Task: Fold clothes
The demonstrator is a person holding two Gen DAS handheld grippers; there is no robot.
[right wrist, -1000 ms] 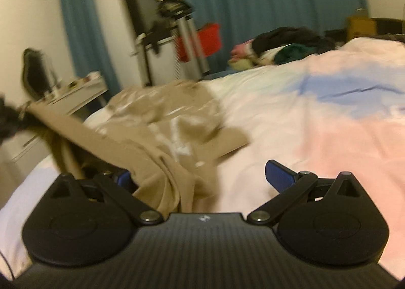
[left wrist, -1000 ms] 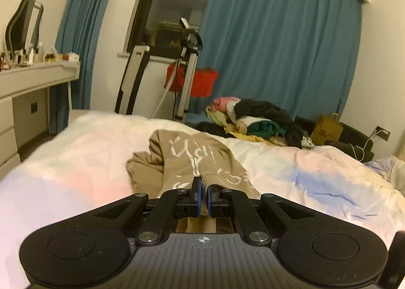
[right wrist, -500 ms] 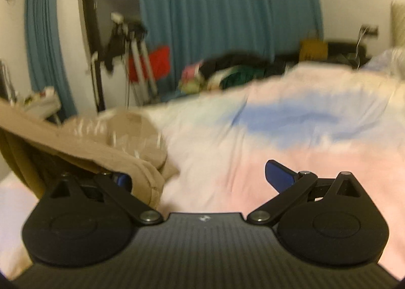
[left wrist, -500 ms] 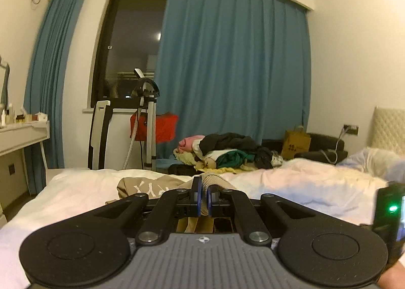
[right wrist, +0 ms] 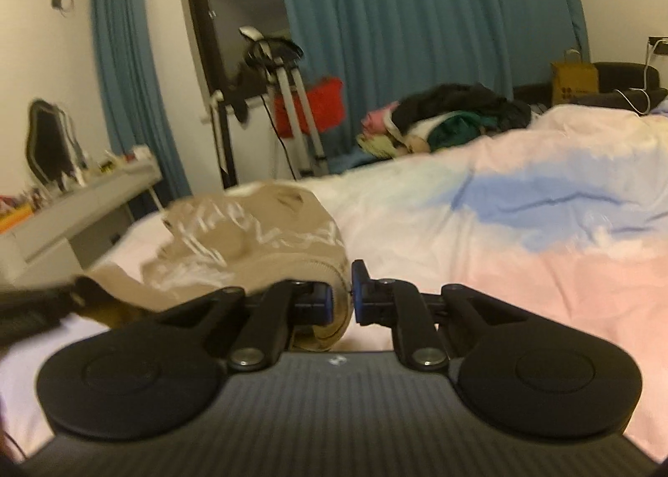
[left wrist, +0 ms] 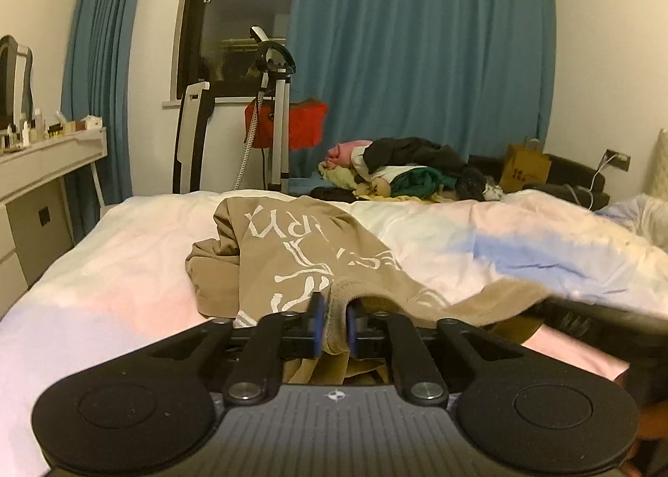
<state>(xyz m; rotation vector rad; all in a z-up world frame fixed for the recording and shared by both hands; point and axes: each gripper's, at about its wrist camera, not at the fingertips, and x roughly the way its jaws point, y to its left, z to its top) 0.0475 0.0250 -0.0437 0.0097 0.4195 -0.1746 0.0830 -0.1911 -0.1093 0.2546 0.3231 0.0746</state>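
A tan sweatshirt (left wrist: 292, 243) with white lettering lies bunched on the bed (left wrist: 125, 268), part of it lifted toward me. My left gripper (left wrist: 332, 324) is shut on its ribbed edge, which hangs between the blue pads. In the right wrist view the same sweatshirt (right wrist: 250, 243) stretches left from my right gripper (right wrist: 342, 297), which is shut on another part of that ribbed edge. The right gripper's body shows blurred at the lower right of the left wrist view (left wrist: 605, 322). The cloth under both grippers is hidden.
The bed has a pastel pink, white and blue cover (right wrist: 522, 201). A pile of mixed clothes (left wrist: 401, 168) lies beyond the far edge. A garment steamer stand (left wrist: 275, 109) with a red item stands by the window. A white dresser (left wrist: 37, 168) is at the left.
My right gripper has closed from wide open onto the sweatshirt's ribbed edge. My left gripper, still shut on the cloth, tilted up and then back down toward the bed.
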